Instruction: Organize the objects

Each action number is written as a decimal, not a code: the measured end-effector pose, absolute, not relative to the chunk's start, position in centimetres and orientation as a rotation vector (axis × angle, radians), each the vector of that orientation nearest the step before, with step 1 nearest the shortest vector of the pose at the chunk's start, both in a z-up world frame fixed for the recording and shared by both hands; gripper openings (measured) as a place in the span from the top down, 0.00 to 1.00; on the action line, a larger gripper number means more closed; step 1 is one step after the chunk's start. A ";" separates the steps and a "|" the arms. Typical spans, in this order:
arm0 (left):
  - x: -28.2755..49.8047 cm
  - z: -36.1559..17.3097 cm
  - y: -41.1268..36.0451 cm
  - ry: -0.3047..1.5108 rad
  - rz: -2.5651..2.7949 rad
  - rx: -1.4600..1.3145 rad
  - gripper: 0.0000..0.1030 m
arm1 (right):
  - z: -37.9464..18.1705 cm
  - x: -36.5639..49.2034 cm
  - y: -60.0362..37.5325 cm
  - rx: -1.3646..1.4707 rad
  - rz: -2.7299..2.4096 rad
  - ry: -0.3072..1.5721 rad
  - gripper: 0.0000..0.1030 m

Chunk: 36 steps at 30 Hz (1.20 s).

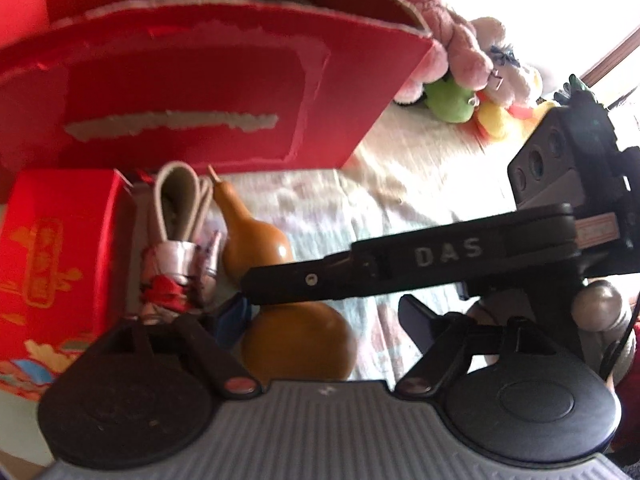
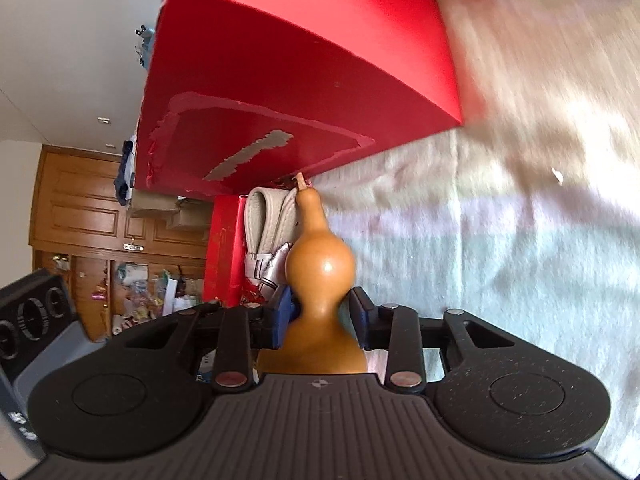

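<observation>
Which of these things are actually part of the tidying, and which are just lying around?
Part of the job:
gourd, at whose waist the right tongs are closing
big red box, open-topped
small red box
left tongs, open

Just lying about:
plush toys
bedspread
wooden cabinet

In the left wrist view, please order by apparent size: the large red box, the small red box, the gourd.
1. large red box
2. small red box
3. gourd

The small box and gourd lie nearer the camera, so true sizes are uncertain.
</observation>
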<state>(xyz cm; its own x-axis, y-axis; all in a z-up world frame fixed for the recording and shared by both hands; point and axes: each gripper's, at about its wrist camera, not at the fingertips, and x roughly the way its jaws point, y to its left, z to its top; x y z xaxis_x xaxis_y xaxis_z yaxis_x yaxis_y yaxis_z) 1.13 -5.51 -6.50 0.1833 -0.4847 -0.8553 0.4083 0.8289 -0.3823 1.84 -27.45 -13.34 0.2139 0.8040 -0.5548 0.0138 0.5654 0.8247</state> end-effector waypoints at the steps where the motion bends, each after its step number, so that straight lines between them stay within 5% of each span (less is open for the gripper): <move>1: 1.2 -6.8 -5.6 1.245 -0.635 -0.079 0.22 | -13.5 1.8 -27.8 0.838 0.643 1.251 0.67; 10: 0.8 -6.8 -7.9 1.258 -0.713 -0.057 0.37 | -13.1 0.8 -31.7 0.871 0.588 1.248 0.69; 36: 0.8 7.9 -11.7 0.853 -0.916 0.031 0.38 | 0.1 0.6 -34.6 0.854 0.528 0.853 0.69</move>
<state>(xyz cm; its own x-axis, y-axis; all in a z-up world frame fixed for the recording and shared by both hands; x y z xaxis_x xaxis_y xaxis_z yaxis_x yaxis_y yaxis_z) 0.82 -11.75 7.94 0.3139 -0.6829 -0.6597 0.7059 0.6325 -0.3188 0.65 -34.61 0.11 0.5650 0.7028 -0.4322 -0.0737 0.5647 0.8220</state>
